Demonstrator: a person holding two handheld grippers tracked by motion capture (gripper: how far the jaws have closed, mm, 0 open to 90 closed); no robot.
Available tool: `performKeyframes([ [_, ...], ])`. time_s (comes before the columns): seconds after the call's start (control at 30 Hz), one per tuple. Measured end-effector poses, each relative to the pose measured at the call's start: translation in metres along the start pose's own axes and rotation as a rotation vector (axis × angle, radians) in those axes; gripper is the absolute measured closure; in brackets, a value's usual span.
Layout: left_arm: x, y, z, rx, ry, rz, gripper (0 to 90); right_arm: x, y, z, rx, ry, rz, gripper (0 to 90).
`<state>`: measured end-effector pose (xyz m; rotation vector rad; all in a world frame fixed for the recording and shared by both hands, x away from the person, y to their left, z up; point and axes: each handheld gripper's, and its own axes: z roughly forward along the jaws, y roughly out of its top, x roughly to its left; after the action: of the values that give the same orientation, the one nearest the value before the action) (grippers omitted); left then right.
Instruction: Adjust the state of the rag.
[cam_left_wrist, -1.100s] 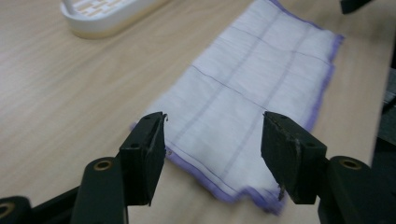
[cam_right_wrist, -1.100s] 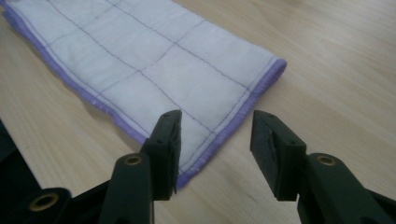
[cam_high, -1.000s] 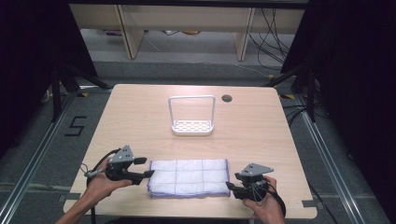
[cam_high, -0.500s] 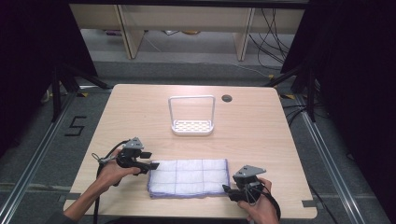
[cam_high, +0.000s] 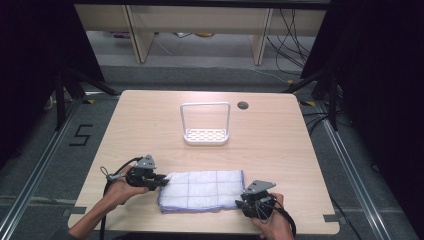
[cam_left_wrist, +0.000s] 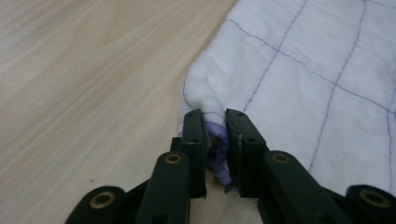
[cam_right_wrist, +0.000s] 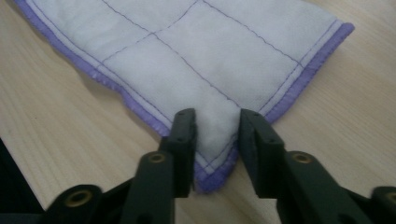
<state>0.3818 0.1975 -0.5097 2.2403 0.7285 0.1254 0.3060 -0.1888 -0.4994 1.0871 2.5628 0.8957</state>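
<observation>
Tongs on both near corners of a white cloth (cam_high: 202, 190) at the front of the desk (cam_high: 150, 120).
Left tongs (cam_left_wrist: 215, 140) have just been closing and now pinch the purple-hemmed left corner, bunched between the jaws. Right tongs (cam_right_wrist: 215, 140) have just been closing too, clamped on the right corner. Cloth lies flat between both hands; white wire rack (cam_high: 205, 124) stands well behind it.

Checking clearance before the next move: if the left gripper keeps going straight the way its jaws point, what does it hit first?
The white cloth itself. The left gripper has just been closing its jaws on the cloth's purple-edged corner, and they point along the table across the cloth toward the right gripper. Beyond the cloth, depth is unclear.
</observation>
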Motion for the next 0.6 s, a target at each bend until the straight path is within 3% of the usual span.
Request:
performKeyframes([
  [0.07, -0.006, -0.003, -0.002, -0.001, -0.006, 0.007, 80.4, -0.002, 0.003, 0.002, 0.002, 0.021, -0.005, 80.1],
  [0.17, -0.014, -0.008, -0.007, 0.001, -0.023, 0.018, 81.4, -0.008, 0.008, 0.005, 0.002, 0.054, 0.012, 83.6],
  [0.23, -0.019, -0.013, -0.013, -0.001, -0.036, 0.023, 82.0, -0.014, 0.012, 0.007, 0.016, 0.054, -0.016, 84.3],
  [0.27, -0.022, -0.016, -0.015, -0.004, -0.040, 0.022, 82.2, -0.015, 0.015, 0.009, 0.013, 0.051, -0.009, 84.5],
  [0.33, -0.028, -0.021, -0.017, -0.014, -0.052, 0.012, 82.5, -0.021, 0.023, 0.013, 0.030, 0.028, -0.048, 84.7],
  [0.5, -0.048, -0.030, -0.026, -0.048, -0.125, -0.005, 82.8, -0.034, 0.046, 0.026, 0.053, -0.008, -0.076, 84.9],
  [0.6, -0.060, -0.034, -0.029, -0.065, -0.135, -0.010, 83.3, -0.042, 0.061, 0.034, 0.057, -0.006, -0.093, 85.2],
])
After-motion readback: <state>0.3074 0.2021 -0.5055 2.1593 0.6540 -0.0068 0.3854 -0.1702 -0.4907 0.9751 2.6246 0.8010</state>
